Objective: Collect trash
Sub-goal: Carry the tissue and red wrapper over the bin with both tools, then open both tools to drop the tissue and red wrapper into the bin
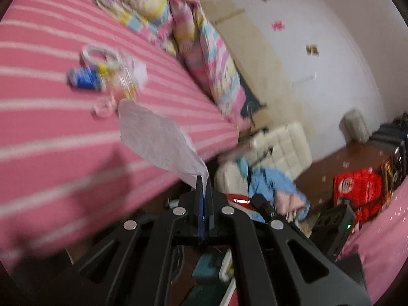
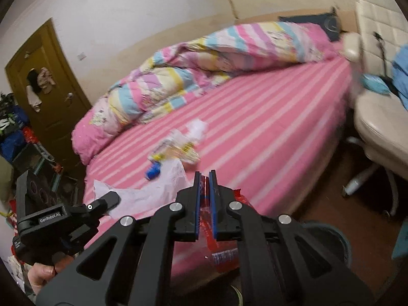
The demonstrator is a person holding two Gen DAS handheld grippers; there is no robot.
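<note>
While the left gripper (image 1: pixel 203 181) pinches a corner of a white tissue (image 1: pixel 158 140), the sheet hangs over the bed (image 1: pixel 51 132) edge at frame centre. Clamped in the right gripper (image 2: pixel 204 178) is a red wrapper (image 2: pixel 224 255), low centre. More trash (image 2: pixel 176 148) lies mid-bed: blue can (image 1: pixel 84 79), clear wrappers. Bare striped sheet surrounds it; a quilt (image 2: pixel 191 61) borders the far side and a chair (image 2: pixel 377 117) crowds the right edge.

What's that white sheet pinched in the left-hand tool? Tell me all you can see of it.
The white tissue looks like thin, soft, faintly textured paper, roughly diamond-shaped and slightly creased. The left tool is shut on one corner; the rest sticks out unsupported in front of the pink striped bed. Its far corner points toward the trash pile.
</note>
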